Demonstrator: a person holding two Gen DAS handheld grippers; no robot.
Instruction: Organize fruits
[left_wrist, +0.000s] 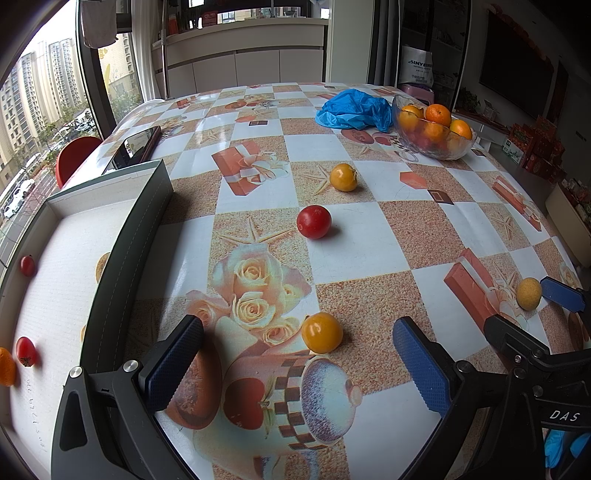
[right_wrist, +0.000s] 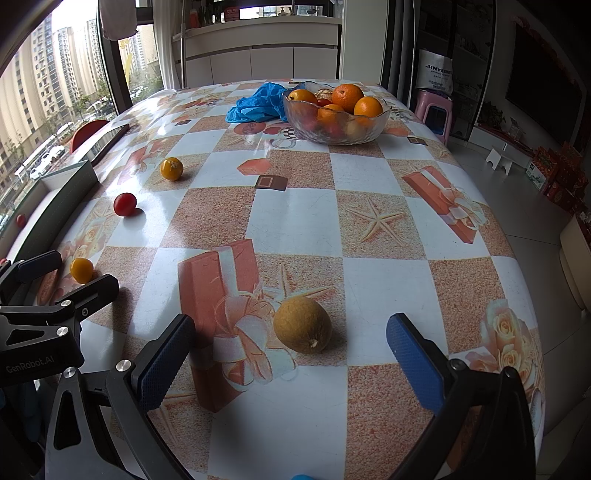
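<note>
At the left edge of the left wrist view, a shallow grey-walled box (left_wrist: 147, 206) holds two small red tomatoes (left_wrist: 27, 265) and part of an orange fruit (left_wrist: 6, 366). Lower centre, the left gripper (left_wrist: 297, 369) stands released, its jaws wide apart around a yellow tomato (left_wrist: 321, 332) on the desk (left_wrist: 369, 240). Above it lie a red tomato (left_wrist: 314, 221) and another yellow one (left_wrist: 343, 177). Upper right, a glass bowl (left_wrist: 454, 149) holds oranges (left_wrist: 437, 114). In the right wrist view, the right gripper (right_wrist: 290, 350) is likewise released, framing a brown fruit (right_wrist: 302, 325).
</note>
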